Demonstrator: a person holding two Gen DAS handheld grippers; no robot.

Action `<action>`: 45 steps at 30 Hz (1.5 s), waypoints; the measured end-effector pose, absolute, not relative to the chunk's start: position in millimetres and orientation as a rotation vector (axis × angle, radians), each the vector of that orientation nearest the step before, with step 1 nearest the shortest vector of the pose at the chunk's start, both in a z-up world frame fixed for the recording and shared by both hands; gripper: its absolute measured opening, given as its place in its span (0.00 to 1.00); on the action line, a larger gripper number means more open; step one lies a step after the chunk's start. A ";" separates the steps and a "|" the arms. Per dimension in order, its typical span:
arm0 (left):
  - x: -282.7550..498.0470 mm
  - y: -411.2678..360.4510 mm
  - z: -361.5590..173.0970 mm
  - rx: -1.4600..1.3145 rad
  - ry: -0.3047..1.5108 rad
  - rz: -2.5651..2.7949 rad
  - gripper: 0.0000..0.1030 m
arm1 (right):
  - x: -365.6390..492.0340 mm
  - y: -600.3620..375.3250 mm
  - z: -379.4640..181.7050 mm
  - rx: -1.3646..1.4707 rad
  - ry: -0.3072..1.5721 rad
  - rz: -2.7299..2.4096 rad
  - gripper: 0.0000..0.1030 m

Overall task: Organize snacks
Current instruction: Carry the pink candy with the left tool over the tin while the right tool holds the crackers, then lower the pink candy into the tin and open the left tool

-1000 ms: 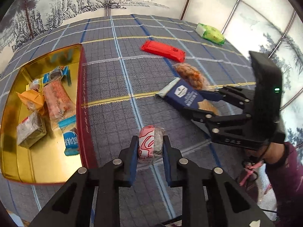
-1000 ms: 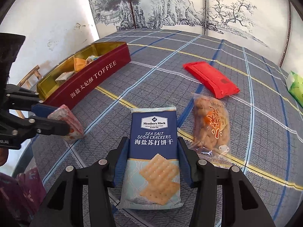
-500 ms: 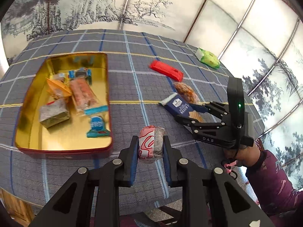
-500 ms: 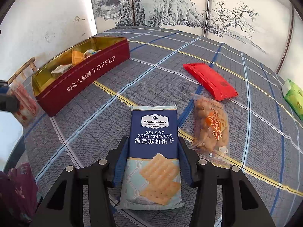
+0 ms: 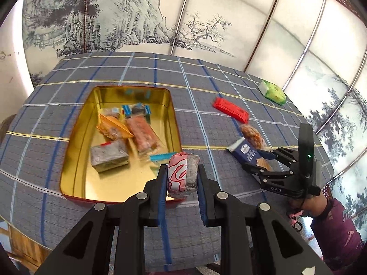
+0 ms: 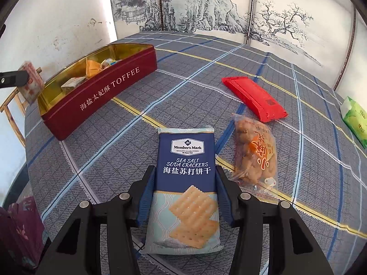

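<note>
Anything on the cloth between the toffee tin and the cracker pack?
Nothing: bare tablecloth separates the toffee tin and cracker pack, clearest in the right wrist view.

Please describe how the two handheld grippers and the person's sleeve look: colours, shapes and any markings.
Both grippers are black, with angular linkage arms joined by round silver pins and two flat fingers lined with blue pads. The left gripper shows these from behind. The right gripper bears white letters "DAS" and a small green light on its upright body. The sleeve is dark maroon with pale pink marks.

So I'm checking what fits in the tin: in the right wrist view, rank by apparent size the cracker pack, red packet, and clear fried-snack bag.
1. Cracker pack, largest, but nearest the camera.
2. Red packet and clear fried-snack bag: too alike to rank.
</note>
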State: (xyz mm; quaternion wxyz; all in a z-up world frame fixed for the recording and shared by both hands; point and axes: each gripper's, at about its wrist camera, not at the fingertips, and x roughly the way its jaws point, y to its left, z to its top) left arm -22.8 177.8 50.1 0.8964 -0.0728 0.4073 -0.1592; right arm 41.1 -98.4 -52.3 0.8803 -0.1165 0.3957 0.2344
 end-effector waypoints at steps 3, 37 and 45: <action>-16.4 181.4 50.5 -0.143 0.837 -0.315 0.20 | 41.0 -98.3 -52.4 -0.243 0.824 0.488 0.50; 66.6 158.5 28.4 0.072 0.836 -0.245 0.20 | 40.6 -97.7 -52.5 -0.243 0.824 0.487 0.50; 94.7 154.7 17.6 0.100 0.880 -0.230 0.20 | 40.4 -97.4 -52.3 -0.243 0.824 0.486 0.50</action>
